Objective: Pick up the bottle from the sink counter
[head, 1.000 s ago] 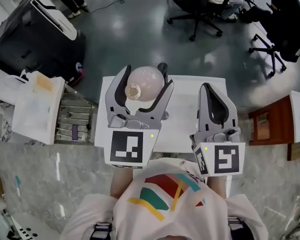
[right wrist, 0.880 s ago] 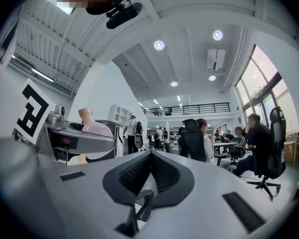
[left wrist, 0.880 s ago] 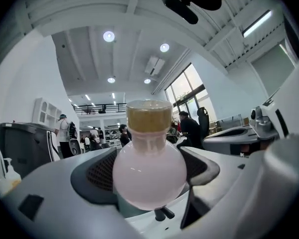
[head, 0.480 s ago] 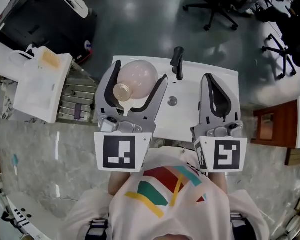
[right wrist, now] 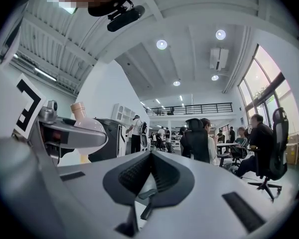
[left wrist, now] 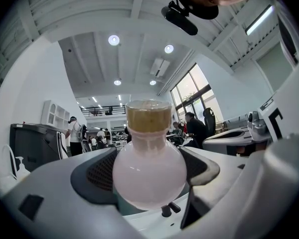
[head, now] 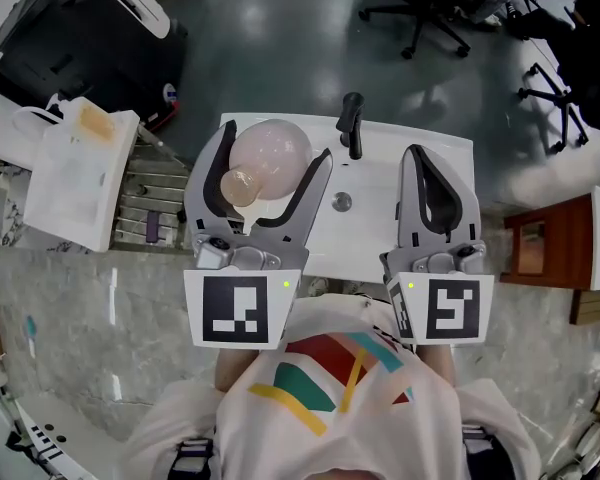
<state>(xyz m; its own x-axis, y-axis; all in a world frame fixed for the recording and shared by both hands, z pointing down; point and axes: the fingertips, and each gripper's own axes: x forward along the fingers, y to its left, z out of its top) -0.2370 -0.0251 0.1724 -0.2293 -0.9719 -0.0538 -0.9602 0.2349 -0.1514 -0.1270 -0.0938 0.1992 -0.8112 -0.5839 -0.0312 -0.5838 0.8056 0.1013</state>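
Since a second ago the left hand-held gripper (head: 273,146) has drifted left and nearer, and the neck of its load now leans towards the near left. It is clenched on a round-bellied, pale pink translucent bottle (left wrist: 148,178) with a tan stopper (left wrist: 148,117). The ribbed pads press the belly from both sides at its widest part, probably so the smooth globe cannot slip out. The bottle sits wholly between the jaws, neck up towards the person, and seems lifted clear of the white sink tabletop (head: 390,223). A black faucet (head: 352,123) stands just right of the bottle at the far edge. To the right, the right hand-held gripper (head: 416,156) hangs over the tabletop with its jaws closed on nothing, apparently held aside as spare.
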